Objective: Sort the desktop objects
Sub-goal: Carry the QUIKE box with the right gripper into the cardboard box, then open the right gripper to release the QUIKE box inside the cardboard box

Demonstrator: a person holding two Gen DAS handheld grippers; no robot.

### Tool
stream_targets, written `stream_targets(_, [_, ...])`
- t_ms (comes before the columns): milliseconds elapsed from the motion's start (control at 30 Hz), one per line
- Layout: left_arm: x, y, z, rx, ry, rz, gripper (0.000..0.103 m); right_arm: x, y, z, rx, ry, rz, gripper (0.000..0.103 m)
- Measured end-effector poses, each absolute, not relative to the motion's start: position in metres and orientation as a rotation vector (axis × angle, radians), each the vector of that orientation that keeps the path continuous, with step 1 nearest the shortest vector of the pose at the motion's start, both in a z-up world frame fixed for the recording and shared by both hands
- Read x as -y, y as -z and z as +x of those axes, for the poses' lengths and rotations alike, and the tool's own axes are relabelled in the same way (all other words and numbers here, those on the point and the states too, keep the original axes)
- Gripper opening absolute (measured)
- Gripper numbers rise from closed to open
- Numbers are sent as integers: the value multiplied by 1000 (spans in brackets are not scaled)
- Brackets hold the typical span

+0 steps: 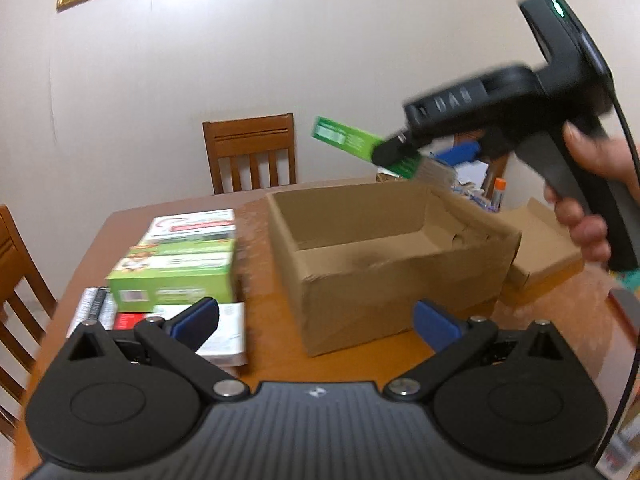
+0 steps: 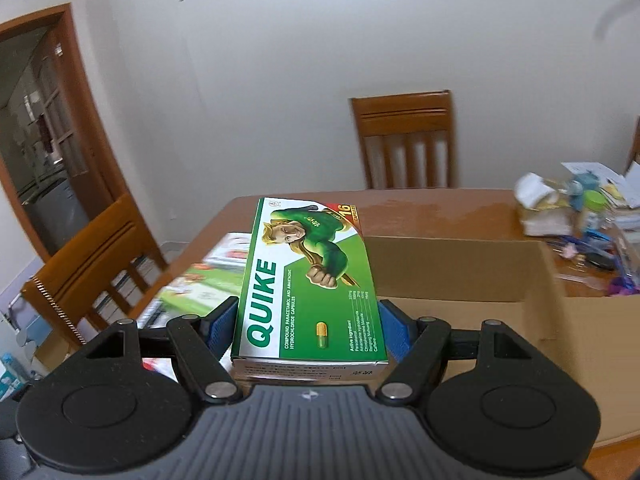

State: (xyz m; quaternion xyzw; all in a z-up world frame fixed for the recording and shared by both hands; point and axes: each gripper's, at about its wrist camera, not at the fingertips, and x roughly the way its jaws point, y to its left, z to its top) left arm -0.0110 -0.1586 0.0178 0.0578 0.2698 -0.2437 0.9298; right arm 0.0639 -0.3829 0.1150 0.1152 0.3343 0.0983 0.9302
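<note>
My right gripper (image 2: 308, 324) is shut on a green QUIKE medicine box (image 2: 308, 280), its blue pads pressed on both long sides. In the left wrist view that green box (image 1: 344, 140) hangs in the air above the far rim of an open cardboard box (image 1: 384, 256), carried by the right gripper (image 1: 394, 152) with a hand around its handle. The cardboard box (image 2: 460, 268) lies just ahead and to the right in the right wrist view. My left gripper (image 1: 316, 320) is open with nothing between its fingers, low over the table beside a pile of medicine boxes (image 1: 176, 268).
A wooden table (image 1: 272, 344) carries everything. A smaller open carton (image 1: 544, 248) sits right of the big box. Clutter of papers and small items (image 2: 580, 216) fills the far right. Wooden chairs (image 1: 250, 152) stand at the far side and the left.
</note>
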Motion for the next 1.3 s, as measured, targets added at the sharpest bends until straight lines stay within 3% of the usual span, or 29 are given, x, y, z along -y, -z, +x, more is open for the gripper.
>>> stream_targets(167, [213,-13,-8,-567,449,129,103,434,-95,79,-716,-201,238,77])
stream_targets(367, [229,-7,-9,-570,411,203,103,428,-72,112,-766,-225,211,77])
stream_targets(967, [169,40,44,-610,443,248,103,314,7,184,-1028,-40,56,77])
stream_targets(1300, [159,40,48,-597,507,209,103,303,9,190,-1075,46,56,78])
